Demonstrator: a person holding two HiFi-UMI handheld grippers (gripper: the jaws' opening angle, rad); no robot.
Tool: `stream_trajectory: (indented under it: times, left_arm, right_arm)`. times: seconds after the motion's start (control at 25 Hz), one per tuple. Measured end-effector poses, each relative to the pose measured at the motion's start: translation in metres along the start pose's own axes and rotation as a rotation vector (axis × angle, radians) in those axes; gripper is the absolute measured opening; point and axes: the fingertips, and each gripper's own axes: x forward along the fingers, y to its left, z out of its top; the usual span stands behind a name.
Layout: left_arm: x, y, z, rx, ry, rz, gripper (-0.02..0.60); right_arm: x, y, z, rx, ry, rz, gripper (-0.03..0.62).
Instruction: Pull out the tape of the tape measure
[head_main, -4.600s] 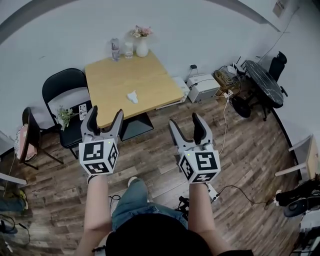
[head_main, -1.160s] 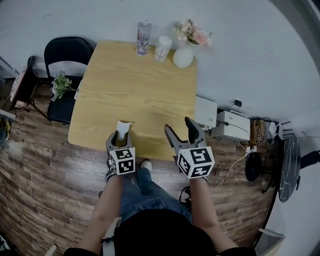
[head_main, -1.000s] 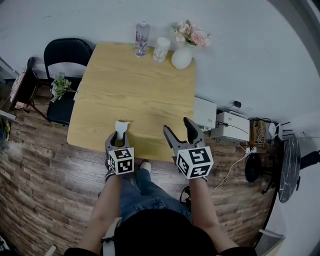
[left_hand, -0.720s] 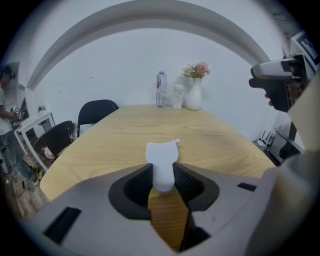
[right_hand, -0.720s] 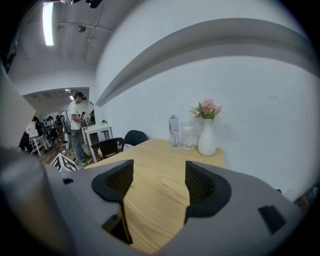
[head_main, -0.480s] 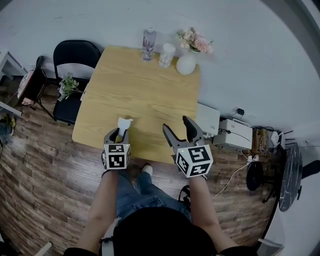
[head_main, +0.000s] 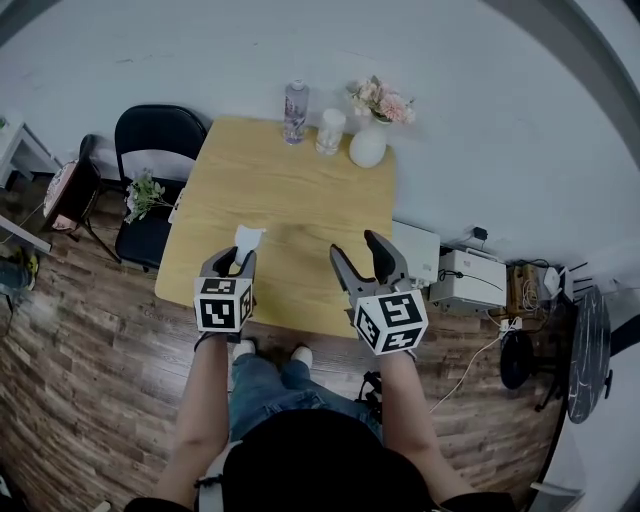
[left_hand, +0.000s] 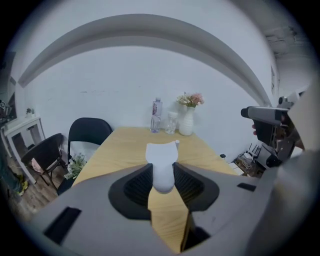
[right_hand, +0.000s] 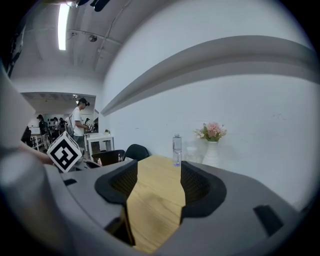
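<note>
Hovering at the near edge of the wooden table (head_main: 290, 200), the 2 grippers appear to have only the pickup done. The left gripper (head_main: 232, 262) is clamped on the white tape measure (left_hand: 162, 165), which juts ahead of its jaws. The right gripper (head_main: 356, 247), just beside it, is closing with nothing between its jaws. No tape looks drawn out yet. The tape's tab cannot be made out, and the case's lower part sits hidden between the pads.
</note>
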Motion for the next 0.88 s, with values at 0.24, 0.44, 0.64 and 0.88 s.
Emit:
stream_trajectory:
  times: [0.24, 0.44, 0.64, 0.88]
  left_arm:
    - [-0.017, 0.005, 0.053, 0.094, -0.038, -0.057, 0.138]
    - [-0.031, 0.004, 0.09, 0.178, -0.06, -0.13, 0.138]
    - [-0.044, -0.005, 0.116, 0.272, -0.056, -0.208, 0.138]
    - [-0.056, -0.019, 0.137, 0.408, -0.062, -0.31, 0.138]
  right_arm:
    - [0.008, 0.021, 0.021, -0.048, -0.024, 0.05, 0.262]
    - [0.017, 0.045, 0.038, -0.103, -0.046, 0.105, 0.233]
    - [0.026, 0.06, 0.054, -0.119, -0.066, 0.147, 0.215]
    - [0.044, 0.075, 0.062, -0.19, -0.04, 0.225, 0.206]
